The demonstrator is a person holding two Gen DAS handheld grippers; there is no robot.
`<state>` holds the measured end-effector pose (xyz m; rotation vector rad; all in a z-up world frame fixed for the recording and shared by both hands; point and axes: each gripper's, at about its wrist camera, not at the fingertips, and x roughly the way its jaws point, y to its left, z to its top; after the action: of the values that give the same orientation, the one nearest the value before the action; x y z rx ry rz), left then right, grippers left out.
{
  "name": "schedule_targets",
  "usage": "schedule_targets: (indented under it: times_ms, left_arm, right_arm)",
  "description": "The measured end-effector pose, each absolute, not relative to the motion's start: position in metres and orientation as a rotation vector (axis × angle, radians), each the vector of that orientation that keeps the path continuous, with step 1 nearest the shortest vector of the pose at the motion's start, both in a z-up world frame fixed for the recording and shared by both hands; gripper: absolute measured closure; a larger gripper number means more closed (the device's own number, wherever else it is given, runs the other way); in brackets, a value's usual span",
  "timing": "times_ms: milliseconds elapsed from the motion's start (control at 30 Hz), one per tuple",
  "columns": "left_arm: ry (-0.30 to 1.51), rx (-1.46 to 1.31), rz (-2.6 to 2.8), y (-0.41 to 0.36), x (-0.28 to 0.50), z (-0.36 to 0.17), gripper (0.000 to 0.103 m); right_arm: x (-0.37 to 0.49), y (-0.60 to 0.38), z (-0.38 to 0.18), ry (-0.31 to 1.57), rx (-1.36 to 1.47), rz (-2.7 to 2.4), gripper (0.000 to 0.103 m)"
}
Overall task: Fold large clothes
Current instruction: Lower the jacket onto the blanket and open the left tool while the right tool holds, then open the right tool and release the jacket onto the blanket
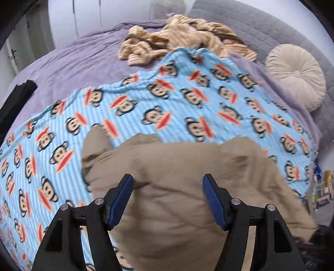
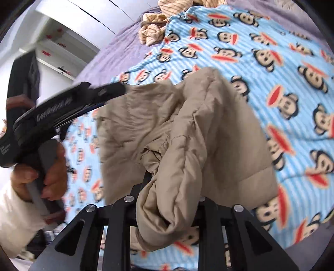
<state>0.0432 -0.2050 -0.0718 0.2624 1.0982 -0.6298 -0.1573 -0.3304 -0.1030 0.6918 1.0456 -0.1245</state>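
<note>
From the left wrist camera, a bed covered by a lilac quilted bedspread fills the view, and across its middle lies a light-blue striped fleece blanket printed with monkey faces, running from the near left edge toward the far right corner. Beyond the blanket's far edge sits a crumpled tan-and-brown striped plush garment, and by the grey padded headboard at the far right rests a round cream pleated cushion. White cupboard doors stand past the bed's far left side. The beige padded jacket lies bunched on the near part of the blanket, under the left gripper, whose blue-padded fingers stand well apart above the cloth with nothing pinched between them. From the right wrist camera, the same monkey blanket spreads to the right and the lilac bedspread shows at the far left, with white shelves beyond it. The beige jacket hangs in folds at the centre, a rolled sleeve end draped over the right gripper; cloth hides its fingertips, so whether they pinch the jacket cannot be told. At left a bare hand in a white sleeve grips the grey handle of the left gripper, angled down so its tip meets the jacket's left edge.
</note>
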Motion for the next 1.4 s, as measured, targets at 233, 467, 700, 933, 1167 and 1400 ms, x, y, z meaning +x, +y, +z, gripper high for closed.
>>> schedule_targets:
  times_ms: [233, 467, 700, 933, 1167, 1400]
  left_arm:
    - [1.09, 0.298, -0.601, -0.238, 0.044, -0.118, 0.034]
    - [1.081, 0.374, -0.619, -0.313, 0.028, -0.141, 0.034]
    - [1.091, 0.399, -0.602, -0.309, 0.028, -0.148, 0.032]
    - [1.082, 0.473, -0.571, -0.317, 0.024, -0.15, 0.032]
    - [1.128, 0.462, -0.516, -0.307, 0.025, -0.128, 0.032]
    - [1.167, 0.372, -0.439, -0.253, 0.009, -0.092, 0.032]
  right_arm:
    - [-0.19, -0.37, -0.125, 1.068, 0.742, -0.268, 0.084]
    - [-0.219, -0.415, -0.18, 1.107, 0.89, -0.37, 0.084]
    - [-0.225, -0.446, -0.148, 1.094, 0.881, -0.436, 0.084]
    - [-0.191, -0.429, -0.086, 0.938, 0.694, -0.25, 0.082]
    - [-0.161, -0.403, -0.16, 1.191, 0.711, -0.136, 0.082]
    - [-0.155, -0.412, -0.185, 1.268, 0.727, -0.064, 0.082]
